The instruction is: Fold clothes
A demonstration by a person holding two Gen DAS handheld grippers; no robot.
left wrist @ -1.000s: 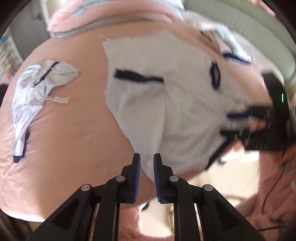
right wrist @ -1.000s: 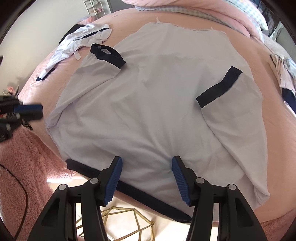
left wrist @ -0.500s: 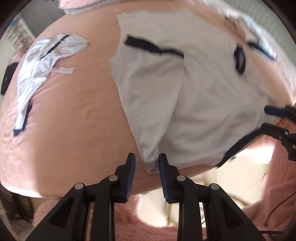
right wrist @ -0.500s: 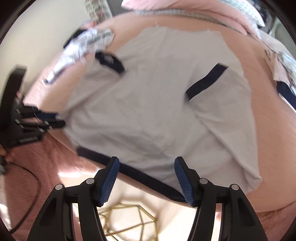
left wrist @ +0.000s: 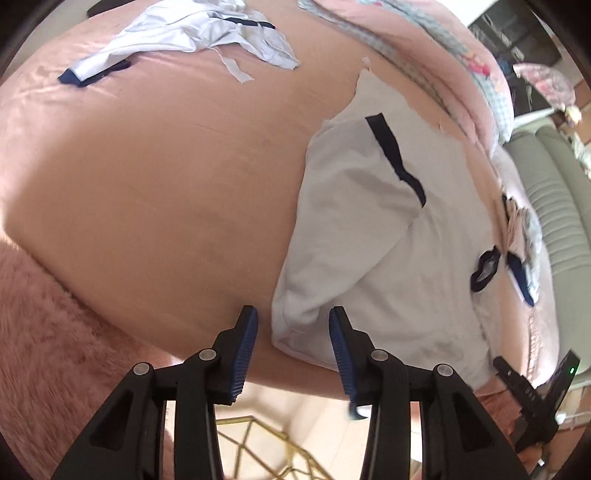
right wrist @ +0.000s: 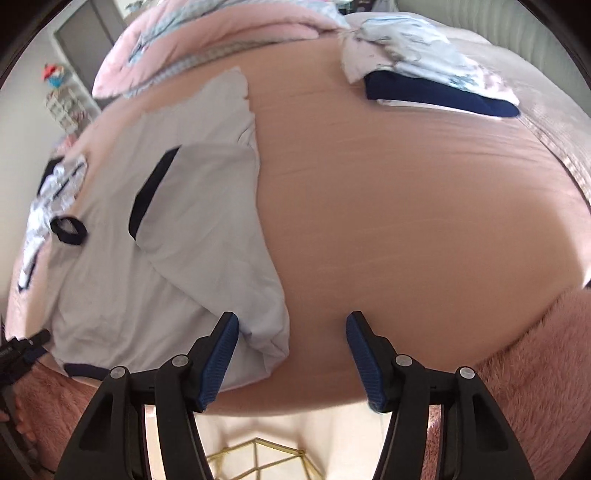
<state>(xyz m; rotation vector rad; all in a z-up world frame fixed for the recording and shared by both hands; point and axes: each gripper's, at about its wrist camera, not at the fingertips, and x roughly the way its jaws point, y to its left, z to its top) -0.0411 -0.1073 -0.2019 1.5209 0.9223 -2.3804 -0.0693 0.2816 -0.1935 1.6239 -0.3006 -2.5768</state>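
A white T-shirt (left wrist: 388, 258) with navy trim lies flat on the pink bed sheet (left wrist: 166, 184), both sleeves folded in over its body. My left gripper (left wrist: 293, 347) hovers at the near edge of the bed. Its jaws are opening, the shirt's near left corner lies between them, and the pads do not press on it. In the right wrist view the same T-shirt (right wrist: 166, 240) fills the left side. My right gripper (right wrist: 291, 350) stands open over its near right corner, which lies by the left finger (right wrist: 221, 350).
A crumpled white garment (left wrist: 192, 33) lies at the bed's far left, and a pink quilt (left wrist: 424, 48) runs along the far side. Folded clothes (right wrist: 436, 81) are stacked at the far right. A fluffy pink cover (right wrist: 535, 369) and a gold wire frame (left wrist: 258, 443) sit below the bed edge.
The left gripper's jaws went from almost shut to apart, and it rolled and sank at the shirt's corner. The right gripper slid right along the hem to the shirt's other corner.
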